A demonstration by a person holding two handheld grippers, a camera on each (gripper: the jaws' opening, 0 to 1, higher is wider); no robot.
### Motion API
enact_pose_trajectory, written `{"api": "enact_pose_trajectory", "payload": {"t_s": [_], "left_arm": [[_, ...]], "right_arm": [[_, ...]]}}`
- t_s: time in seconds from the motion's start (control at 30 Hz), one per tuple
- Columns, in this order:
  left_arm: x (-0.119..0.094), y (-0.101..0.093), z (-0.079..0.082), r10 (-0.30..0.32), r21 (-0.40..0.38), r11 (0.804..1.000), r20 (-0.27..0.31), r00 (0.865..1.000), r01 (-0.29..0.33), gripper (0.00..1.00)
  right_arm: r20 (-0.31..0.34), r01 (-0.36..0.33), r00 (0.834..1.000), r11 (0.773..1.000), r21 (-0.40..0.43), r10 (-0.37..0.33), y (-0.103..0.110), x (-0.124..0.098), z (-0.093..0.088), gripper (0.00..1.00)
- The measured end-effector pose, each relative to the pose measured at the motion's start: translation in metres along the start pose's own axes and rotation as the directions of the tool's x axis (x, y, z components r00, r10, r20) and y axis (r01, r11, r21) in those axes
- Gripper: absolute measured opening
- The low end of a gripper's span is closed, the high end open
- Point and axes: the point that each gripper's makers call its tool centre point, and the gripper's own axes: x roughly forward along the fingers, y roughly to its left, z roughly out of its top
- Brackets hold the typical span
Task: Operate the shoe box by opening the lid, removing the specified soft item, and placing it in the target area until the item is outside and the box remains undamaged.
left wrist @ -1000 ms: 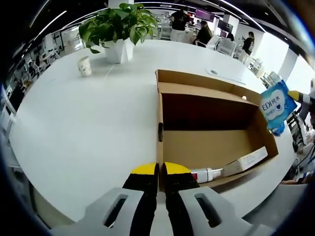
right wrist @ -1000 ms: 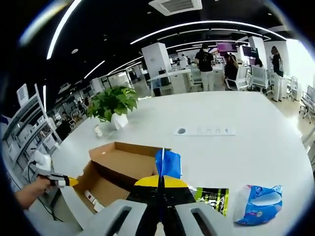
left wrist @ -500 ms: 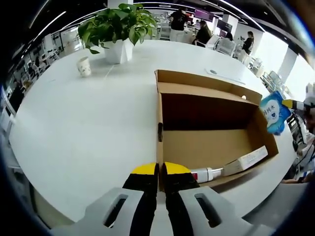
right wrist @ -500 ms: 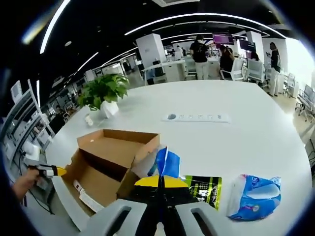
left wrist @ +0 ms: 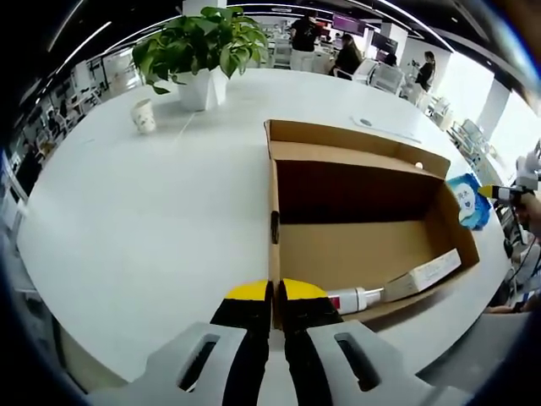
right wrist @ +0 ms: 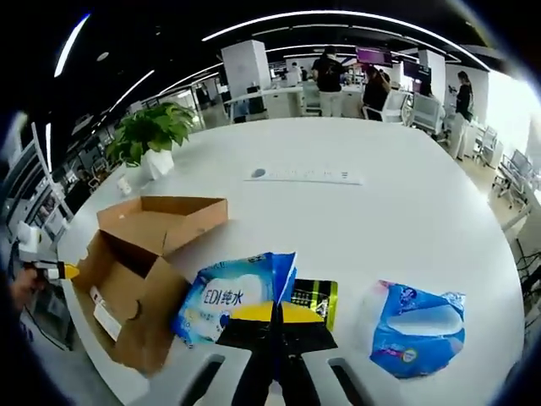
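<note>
Left gripper view: the blue tissue pack is partly hidden behind the shoe box wall; the white tube is cut off by the box's near edge. Right gripper view: the black-and-green packet lies partly under the pack, its print unreadable; the box interior is blurred.

A white tabletop carries an open cardboard shoe box, with a potted plant and a small cup at its far side; a blue tissue pack, a green-black packet and a white power strip also lie there.
</note>
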Motion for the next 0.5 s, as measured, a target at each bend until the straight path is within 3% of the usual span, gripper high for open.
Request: {"api": "enact_pose_trajectory", "payload": {"t_s": [0.27, 0.5], "left_arm": [[0.003, 0.003, 0.001, -0.002, 0.005, 1.0, 0.001, 1.0, 0.002, 0.01], [0.006, 0.007, 0.003, -0.003, 0.007, 1.0, 0.0, 1.0, 0.003, 0.01]], "right_arm": [[-0.037, 0.056, 0.998, 0.996, -0.076, -0.059, -0.021, 0.017, -0.019, 0.0], [-0.041, 0.106, 0.993, 0.992, -0.07, -0.109, -0.037, 0.024, -0.026, 0.0]]}}
